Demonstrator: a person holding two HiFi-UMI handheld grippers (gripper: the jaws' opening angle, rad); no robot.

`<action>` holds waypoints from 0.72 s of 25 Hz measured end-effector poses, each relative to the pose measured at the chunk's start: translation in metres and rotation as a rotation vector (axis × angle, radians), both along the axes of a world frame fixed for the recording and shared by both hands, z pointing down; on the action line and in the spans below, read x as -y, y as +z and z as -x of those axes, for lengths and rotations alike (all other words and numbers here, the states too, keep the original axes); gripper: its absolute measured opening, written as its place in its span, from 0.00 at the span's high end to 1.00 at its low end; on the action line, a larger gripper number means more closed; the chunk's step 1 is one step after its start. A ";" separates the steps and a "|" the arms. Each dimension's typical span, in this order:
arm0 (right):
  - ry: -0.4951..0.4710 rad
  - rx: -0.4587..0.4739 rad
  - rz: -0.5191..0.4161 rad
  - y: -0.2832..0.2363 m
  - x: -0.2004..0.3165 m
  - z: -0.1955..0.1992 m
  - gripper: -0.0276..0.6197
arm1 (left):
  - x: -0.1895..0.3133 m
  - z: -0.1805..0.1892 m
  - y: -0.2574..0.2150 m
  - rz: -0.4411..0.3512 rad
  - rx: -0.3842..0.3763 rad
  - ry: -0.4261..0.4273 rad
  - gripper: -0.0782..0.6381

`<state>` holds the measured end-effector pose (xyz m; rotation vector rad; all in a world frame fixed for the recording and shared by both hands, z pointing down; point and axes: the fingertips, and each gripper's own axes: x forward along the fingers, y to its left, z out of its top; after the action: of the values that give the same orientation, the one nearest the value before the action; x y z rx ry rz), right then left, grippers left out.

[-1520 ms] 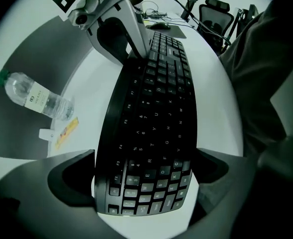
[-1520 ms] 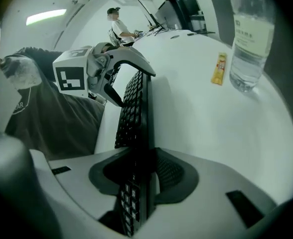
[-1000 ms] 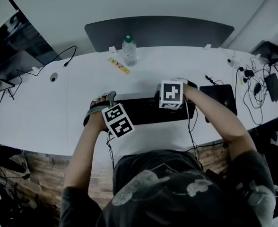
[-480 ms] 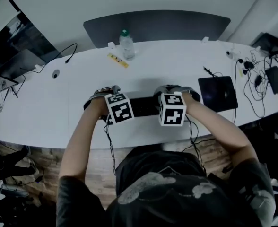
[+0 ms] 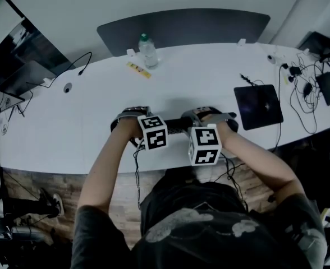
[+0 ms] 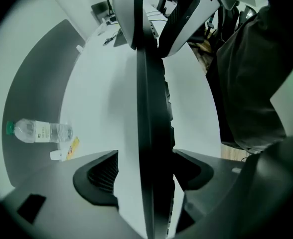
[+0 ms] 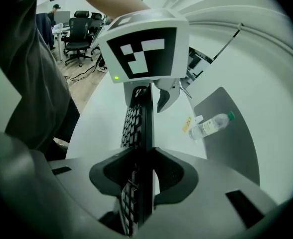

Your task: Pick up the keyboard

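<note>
The step in hand is the two-handed grasp on the keyboard [image 5: 175, 126], which sits between the two grippers close to the near edge of the white tabletop [image 5: 97, 111]. Both gripper views see it edge-on, so it seems to be tipped up on its long side, though whether it has cleared the tabletop cannot be told. The right gripper [image 7: 149, 168] is pinching the keyboard, with both pads pressed against it. The left gripper [image 6: 146, 168] is closing around the other end: one pad touches the key side, while a gap of tabletop shows between the other pad and the keyboard's back. The next move probably calls for that gap to close fully before any lift. After that both hands would need to rise together and level, because a thin board held at two ends could twist or slip if one side leads. Counted: one keyboard, two grippers, one water bottle [image 5: 147, 50], one small yellow item [image 5: 139, 70] beside it and one dark square pad [image 5: 259, 106] to the right, plus a tangle of cables [image 5: 302, 88] at the far right that is too knotted to count
</note>
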<state>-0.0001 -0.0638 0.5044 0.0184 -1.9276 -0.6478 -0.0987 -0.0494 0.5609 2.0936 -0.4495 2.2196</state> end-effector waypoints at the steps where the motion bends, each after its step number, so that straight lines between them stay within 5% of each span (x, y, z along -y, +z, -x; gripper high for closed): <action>1: 0.000 0.003 -0.004 0.000 -0.001 0.000 0.77 | -0.003 -0.001 0.002 0.000 0.007 0.006 0.44; 12: 0.013 0.034 0.028 -0.003 -0.018 -0.004 0.79 | -0.028 -0.013 0.013 -0.034 0.016 0.047 0.71; 18: 0.055 0.111 0.037 -0.009 -0.027 -0.008 0.77 | -0.042 -0.016 0.010 0.013 -0.063 -0.046 0.79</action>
<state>0.0081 -0.0367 0.4953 0.0852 -2.0382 -0.5850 -0.0824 -0.0079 0.5705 2.1177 -0.4728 2.1196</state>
